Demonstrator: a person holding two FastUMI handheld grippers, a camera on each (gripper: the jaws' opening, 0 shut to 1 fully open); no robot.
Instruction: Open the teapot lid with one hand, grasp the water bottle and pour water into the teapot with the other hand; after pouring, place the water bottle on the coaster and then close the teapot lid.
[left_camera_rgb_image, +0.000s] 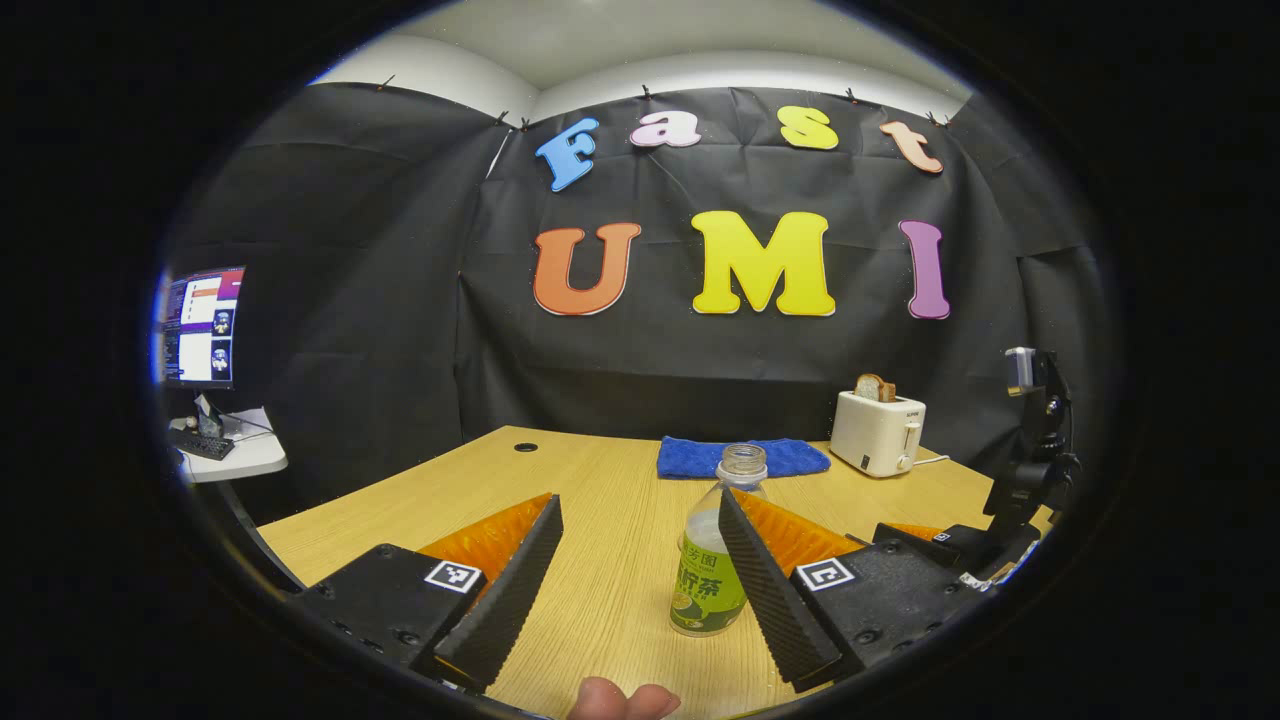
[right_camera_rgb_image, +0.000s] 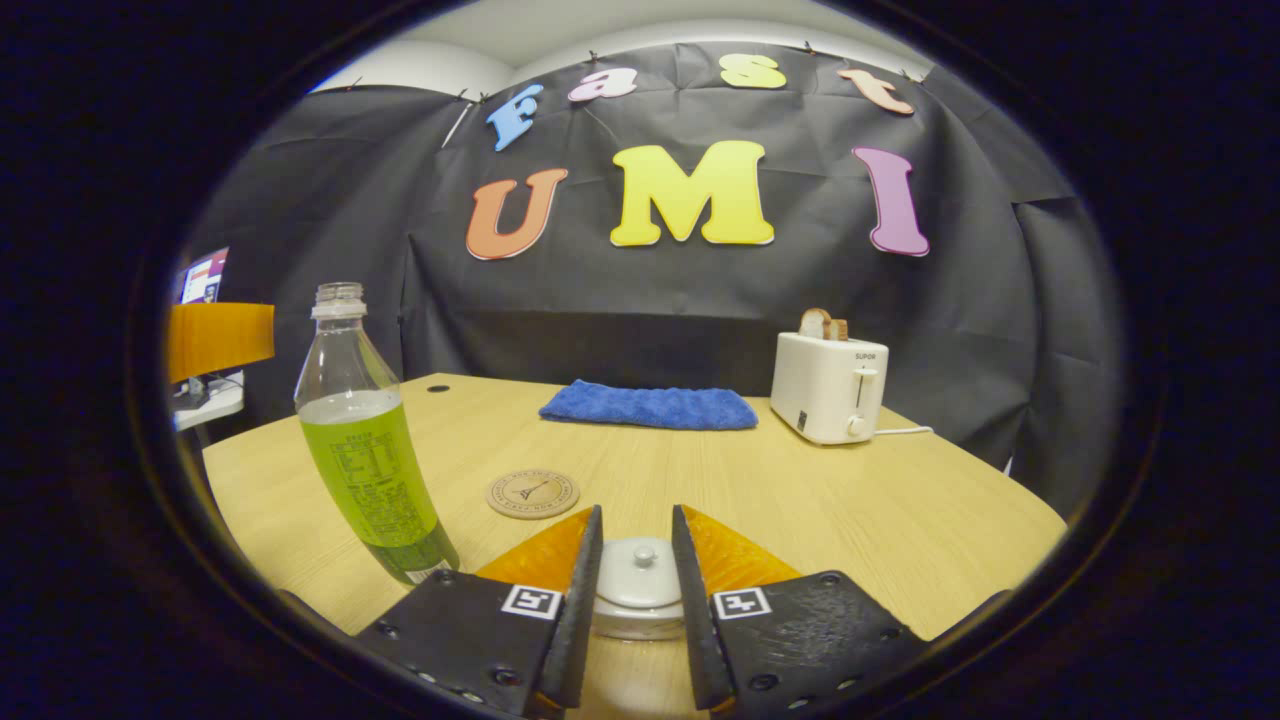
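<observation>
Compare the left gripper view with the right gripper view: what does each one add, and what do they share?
Left gripper view adds: the open left gripper, a person's fingertips at the bottom edge, and a keyboard on a side desk. Right gripper view adds: the coaster, and the teapot lid between the right gripper fingers; whether they press it is unclear. Shared: the uncapped water bottle, blue towel, toaster, wooden table.
</observation>
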